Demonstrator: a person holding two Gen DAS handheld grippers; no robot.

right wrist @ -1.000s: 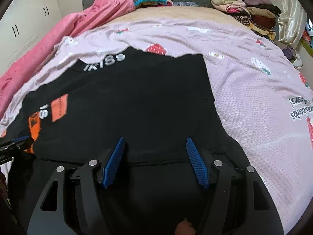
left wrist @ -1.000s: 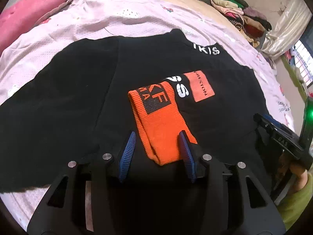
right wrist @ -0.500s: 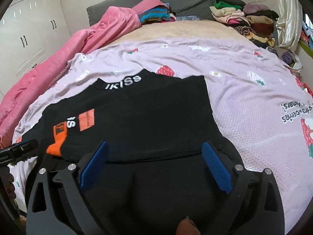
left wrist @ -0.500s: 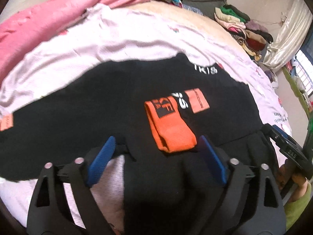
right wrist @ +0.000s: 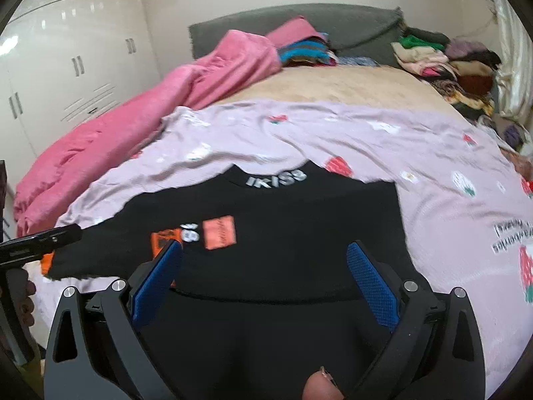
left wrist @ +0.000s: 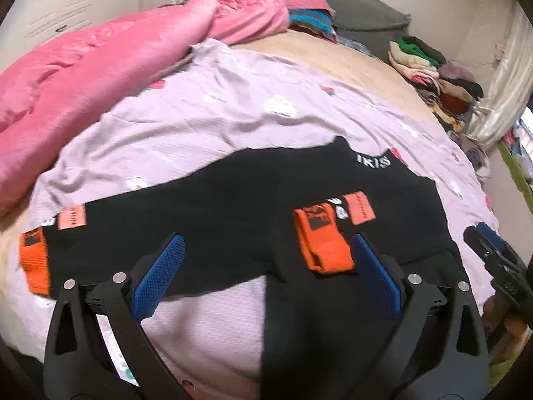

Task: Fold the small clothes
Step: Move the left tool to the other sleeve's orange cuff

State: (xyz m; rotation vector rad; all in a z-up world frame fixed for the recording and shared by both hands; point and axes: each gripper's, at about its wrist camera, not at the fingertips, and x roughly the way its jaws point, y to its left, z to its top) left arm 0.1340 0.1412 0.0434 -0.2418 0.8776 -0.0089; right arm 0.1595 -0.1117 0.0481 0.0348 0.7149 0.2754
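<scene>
A black long-sleeved top (left wrist: 233, 206) with orange cuffs and white "IKISS" lettering lies flat on the lilac sheet (left wrist: 216, 113). One sleeve is folded in across the body, its orange cuff (left wrist: 321, 243) lying on the black fabric; the other sleeve stretches left with its cuff (left wrist: 33, 260) on the sheet. My left gripper (left wrist: 266, 266) is open and empty, raised above the top's lower part. My right gripper (right wrist: 265, 273) is open and empty above the top (right wrist: 299, 233) on its right side. The other gripper (right wrist: 40, 240) shows at the left edge of the right wrist view.
A pink quilt (left wrist: 100, 66) is bunched along the bed's left side. Piles of folded clothes (right wrist: 443, 56) sit at the far right by a curtain. A grey headboard (right wrist: 333, 23) and white wardrobes (right wrist: 66, 66) stand behind.
Both grippers opened wide and pulled back and up from the top. The left one let go of the orange cuff, which stays folded on the body.
</scene>
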